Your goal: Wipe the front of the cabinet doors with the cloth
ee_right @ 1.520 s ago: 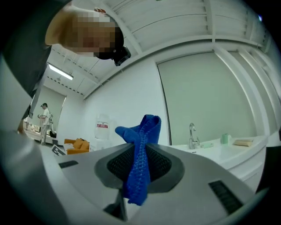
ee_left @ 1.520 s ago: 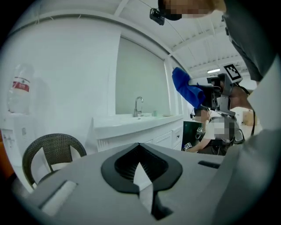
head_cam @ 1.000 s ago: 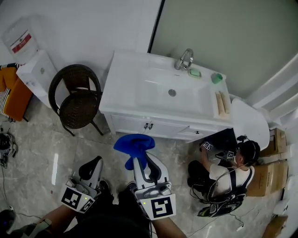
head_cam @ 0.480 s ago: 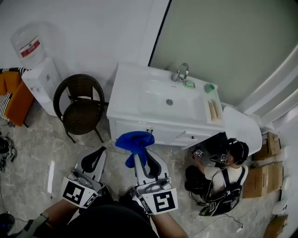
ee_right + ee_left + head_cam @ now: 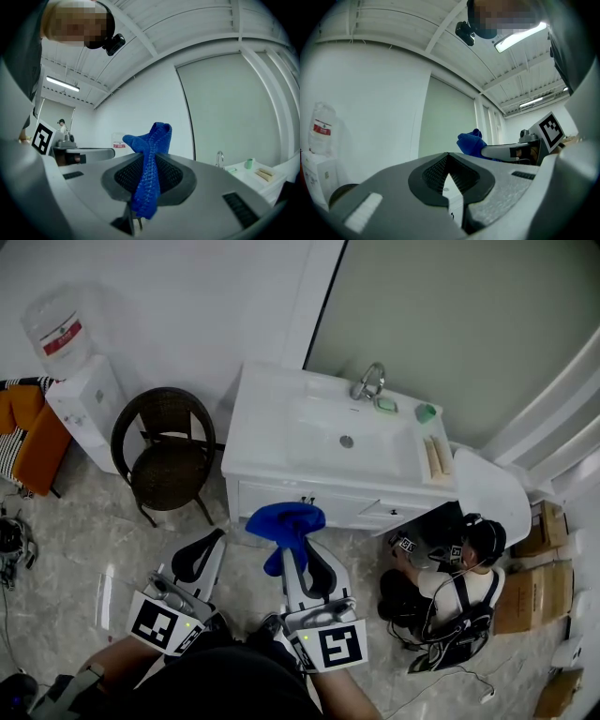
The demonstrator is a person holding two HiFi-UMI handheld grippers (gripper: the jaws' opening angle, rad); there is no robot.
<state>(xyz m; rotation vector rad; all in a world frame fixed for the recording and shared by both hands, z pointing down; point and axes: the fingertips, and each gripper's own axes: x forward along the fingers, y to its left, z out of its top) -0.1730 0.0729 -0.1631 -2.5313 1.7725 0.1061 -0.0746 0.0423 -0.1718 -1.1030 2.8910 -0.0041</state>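
Observation:
A blue cloth (image 5: 284, 524) sticks out of my right gripper (image 5: 295, 554), whose jaws are shut on it; the right gripper view shows the cloth (image 5: 149, 164) pinched between the pads. It hangs just in front of the white cabinet doors (image 5: 281, 502) under the sink counter (image 5: 267, 427). My left gripper (image 5: 208, 549) is beside it on the left, shut with nothing in it, its jaws (image 5: 449, 176) pressed together. Both grippers are held low over the floor, short of the doors.
A dark wicker chair (image 5: 169, 451) stands left of the cabinet, with a water dispenser (image 5: 80, 390) beyond it. A person (image 5: 450, 587) crouches at the cabinet's right end by an open door (image 5: 492, 493). Cardboard boxes (image 5: 530, 592) sit at the far right.
The view has shifted a little: the cabinet sits slightly lower and nearer. Both grippers have edged to the right and forward, the cloth still held in the right one.

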